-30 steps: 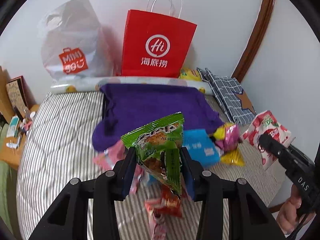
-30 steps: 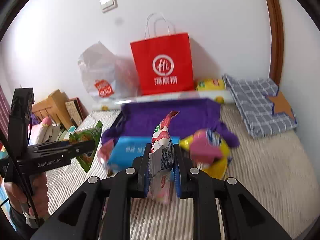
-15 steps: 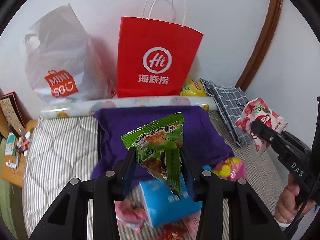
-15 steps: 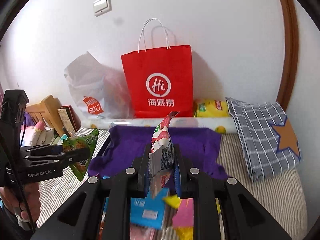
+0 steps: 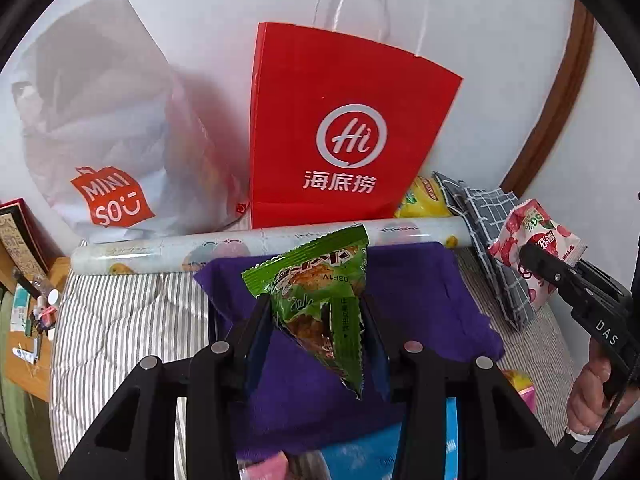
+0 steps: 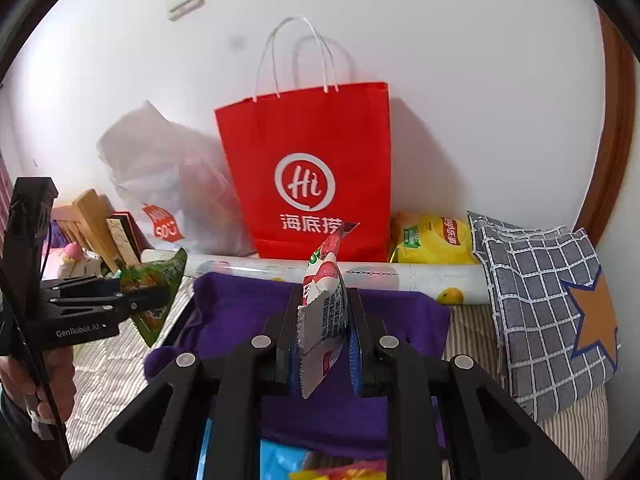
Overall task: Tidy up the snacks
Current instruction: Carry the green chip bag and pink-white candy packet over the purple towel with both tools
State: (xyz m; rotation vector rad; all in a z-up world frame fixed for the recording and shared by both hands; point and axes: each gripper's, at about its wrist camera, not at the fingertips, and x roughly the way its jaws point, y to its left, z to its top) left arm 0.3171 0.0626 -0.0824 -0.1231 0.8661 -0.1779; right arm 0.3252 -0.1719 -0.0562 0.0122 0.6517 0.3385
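My left gripper [image 5: 316,312] is shut on a green snack packet [image 5: 320,300], held above the purple cloth [image 5: 420,300]. My right gripper [image 6: 322,320] is shut on a red-and-white strawberry snack packet [image 6: 324,300], also over the purple cloth [image 6: 240,312]. Each gripper shows in the other's view: the right one [image 5: 536,260] with its red-and-white packet [image 5: 536,232] at the right edge, the left one [image 6: 132,296] with the green packet [image 6: 156,288] at the left edge. A red paper bag [image 5: 340,128] [image 6: 312,176] with white handles stands upright against the wall behind the cloth.
A white plastic bag [image 5: 104,128] leans left of the red bag. A patterned roll [image 5: 260,244] lies before both bags. A yellow chip bag [image 6: 432,240] and a checked cushion [image 6: 540,312] sit at the right. Blue and pink packets [image 5: 352,456] lie nearest me on the striped bed [image 5: 120,320].
Both grippers moved toward the wall with their packets. The red bag and purple cloth now look larger and closer, and the loose snacks have slid to the bottom edge.
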